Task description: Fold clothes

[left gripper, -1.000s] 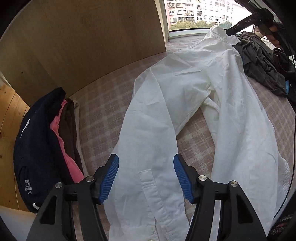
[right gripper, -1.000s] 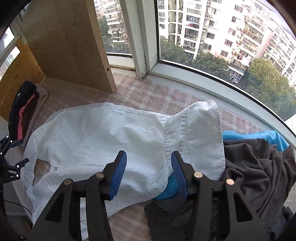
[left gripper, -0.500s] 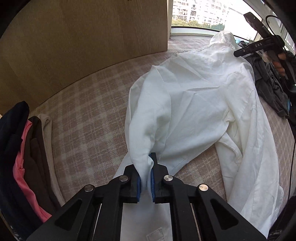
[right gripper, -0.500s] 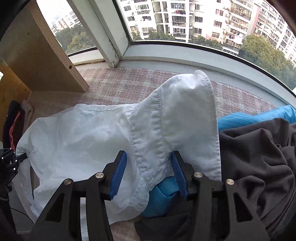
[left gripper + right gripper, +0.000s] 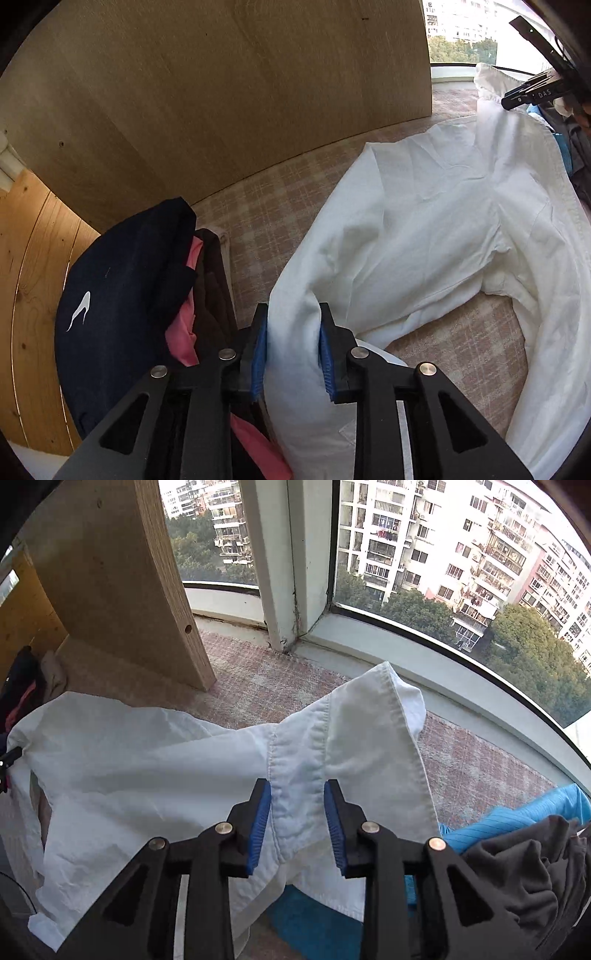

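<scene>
**Both grippers on the white shirt**

My left gripper has a bunched fold of the white shirt sleeve between its blue pads; the jaws are opening, fabric touching both pads. My right gripper straddles the collar band; its jaws are closing, pads at the cloth edges. The shirt lies spread on the plaid cover. A folded stack sits left; blue and grey garments right. Beyond stand a wooden panel and the window.
</scene>
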`<state>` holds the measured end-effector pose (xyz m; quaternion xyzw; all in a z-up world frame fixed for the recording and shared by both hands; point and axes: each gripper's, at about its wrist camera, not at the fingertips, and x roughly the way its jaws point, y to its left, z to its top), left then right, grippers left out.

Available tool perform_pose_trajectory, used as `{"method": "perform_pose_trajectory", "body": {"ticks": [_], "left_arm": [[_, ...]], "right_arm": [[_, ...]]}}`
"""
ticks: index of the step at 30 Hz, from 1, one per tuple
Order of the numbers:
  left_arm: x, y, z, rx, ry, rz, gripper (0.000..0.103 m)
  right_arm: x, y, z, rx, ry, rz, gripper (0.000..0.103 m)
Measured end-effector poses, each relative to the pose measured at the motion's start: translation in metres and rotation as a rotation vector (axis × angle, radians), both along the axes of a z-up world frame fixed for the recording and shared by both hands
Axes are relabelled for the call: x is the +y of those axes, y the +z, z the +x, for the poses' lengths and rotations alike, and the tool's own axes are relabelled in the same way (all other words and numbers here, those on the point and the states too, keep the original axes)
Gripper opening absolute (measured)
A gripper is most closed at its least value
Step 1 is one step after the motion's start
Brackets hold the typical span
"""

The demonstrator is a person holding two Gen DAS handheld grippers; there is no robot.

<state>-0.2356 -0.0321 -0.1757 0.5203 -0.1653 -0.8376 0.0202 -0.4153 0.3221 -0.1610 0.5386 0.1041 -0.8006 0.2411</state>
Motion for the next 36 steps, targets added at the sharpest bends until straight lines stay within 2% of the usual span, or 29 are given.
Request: {"method": "perform_pose_trajectory", "body": {"ticks": [3, 4, 6, 8, 11, 14, 16, 19, 22, 25, 26, 29, 31, 34, 36], "left_arm": [[0.0, 0.024, 0.032, 0.026, -0.008, 0.002, 0.031], [0.0, 0.035, 0.045, 0.033, -0.003, 0.005, 0.031], [0.001, 0.058, 0.079, 0.053, -0.016, 0.056, 0.031], [0.007, 0.076, 0.117, 0.061, -0.036, 0.154, 0.041], [0.036, 0.086, 0.172, 0.042, -0.098, 0.271, 0.043], [0.066, 0.078, 0.215, -0.007, -0.129, 0.333, 0.045], [0.085, 0.071, 0.244, -0.043, -0.137, 0.369, 0.046], [0.107, 0.048, 0.271, -0.098, -0.128, 0.414, 0.047], [0.132, 0.025, 0.279, -0.143, -0.137, 0.443, 0.047], [0.171, 0.016, 0.283, -0.138, -0.233, 0.411, 0.047], [0.184, 0.014, 0.284, -0.141, -0.267, 0.422, 0.048], [0.217, 0.007, 0.287, -0.153, -0.359, 0.379, 0.048], [0.228, 0.005, 0.291, -0.153, -0.406, 0.341, 0.048], [0.222, -0.002, 0.294, -0.159, -0.397, 0.333, 0.048], [0.218, -0.006, 0.296, -0.164, -0.39, 0.328, 0.048]], "right_arm": [[0.042, 0.024, 0.024, -0.028, -0.045, -0.1, 0.038], [0.057, 0.029, 0.036, -0.062, -0.054, -0.149, 0.039], [0.086, 0.035, 0.063, -0.137, -0.063, -0.245, 0.039], [0.105, 0.034, 0.098, -0.206, -0.046, -0.314, 0.039], [0.113, 0.025, 0.165, -0.308, 0.027, -0.372, 0.039], [0.112, 0.018, 0.233, -0.373, 0.122, -0.396, 0.039], [0.107, 0.01, 0.275, -0.382, 0.163, -0.361, 0.053], [0.096, -0.022, 0.319, -0.385, 0.132, -0.308, 0.054], [0.086, -0.052, 0.34, -0.427, 0.085, -0.307, 0.054], [0.073, -0.067, 0.347, -0.452, 0.078, -0.348, 0.054], [0.07, -0.069, 0.348, -0.459, 0.068, -0.361, 0.054], [0.067, -0.07, 0.349, -0.465, 0.073, -0.411, 0.054], [0.063, -0.071, 0.349, -0.476, 0.074, -0.403, 0.054], [0.052, -0.076, 0.36, -0.509, 0.116, -0.381, 0.054], [0.046, -0.077, 0.37, -0.492, 0.145, -0.376, 0.054]]}}
